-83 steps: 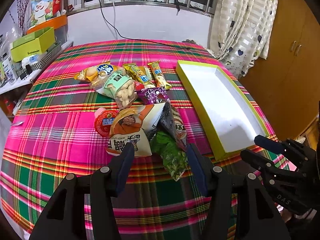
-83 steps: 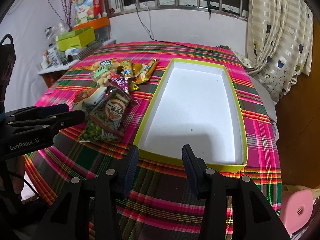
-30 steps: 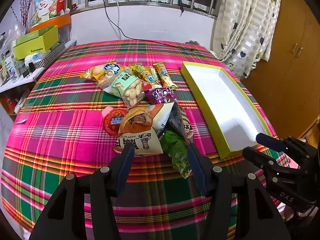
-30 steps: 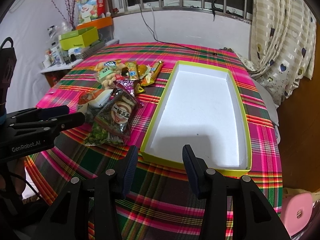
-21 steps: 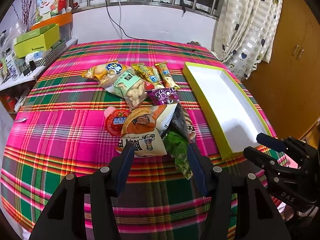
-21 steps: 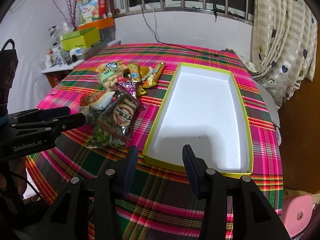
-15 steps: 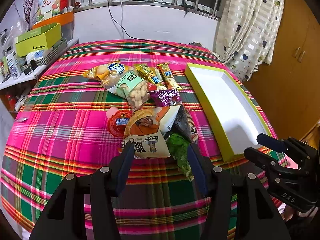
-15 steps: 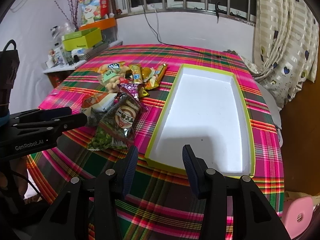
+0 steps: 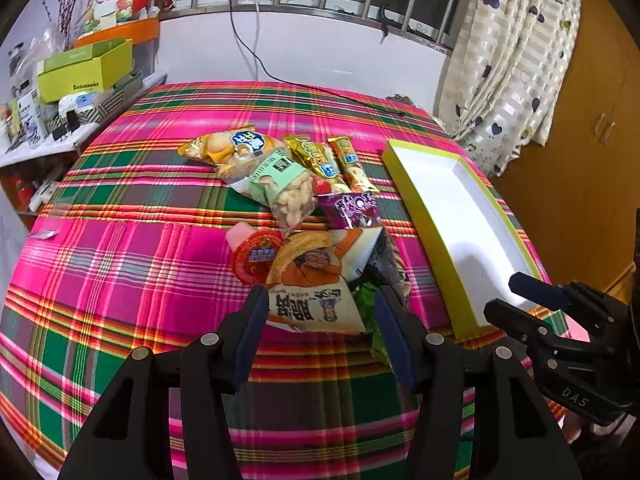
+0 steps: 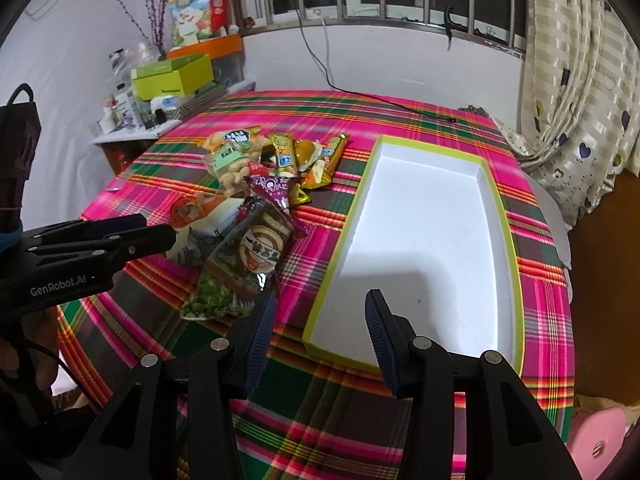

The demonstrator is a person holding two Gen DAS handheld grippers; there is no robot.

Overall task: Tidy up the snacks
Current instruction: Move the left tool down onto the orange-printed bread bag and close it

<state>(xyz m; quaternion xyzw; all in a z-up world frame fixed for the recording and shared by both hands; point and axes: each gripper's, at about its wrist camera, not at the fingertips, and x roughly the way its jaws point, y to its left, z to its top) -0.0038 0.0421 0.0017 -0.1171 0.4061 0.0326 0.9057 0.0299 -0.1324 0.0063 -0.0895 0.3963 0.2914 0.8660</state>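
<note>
A pile of snack packets lies on the plaid tablecloth [image 9: 120, 264]. Nearest my open left gripper [image 9: 320, 312] is an orange-and-white bag [image 9: 312, 284], which reaches between the fingertips. Beside it lie a green pea packet [image 10: 212, 300], a dark packet [image 10: 252, 252], a red jelly cup [image 9: 254, 256], a purple packet [image 9: 352, 208], a peanut bag [image 9: 288, 192] and several yellow bars [image 9: 316, 160]. An empty white tray with a lime rim [image 9: 432, 220] lies to the right. My right gripper [image 10: 320, 312] is open over the tray's near left corner [image 10: 316, 340].
A shelf at the far left holds a lime box [image 9: 80, 72] and clutter. A black cable [image 9: 320, 88] runs across the table's far side. A curtain [image 9: 512, 60] and a wooden cabinet [image 9: 592, 140] stand to the right. A pink object [image 10: 596, 440] sits below the table's right edge.
Both grippers have moved forward towards the table. The left one has closed in on the orange-and-white bag. Both stay open; no snack has moved.
</note>
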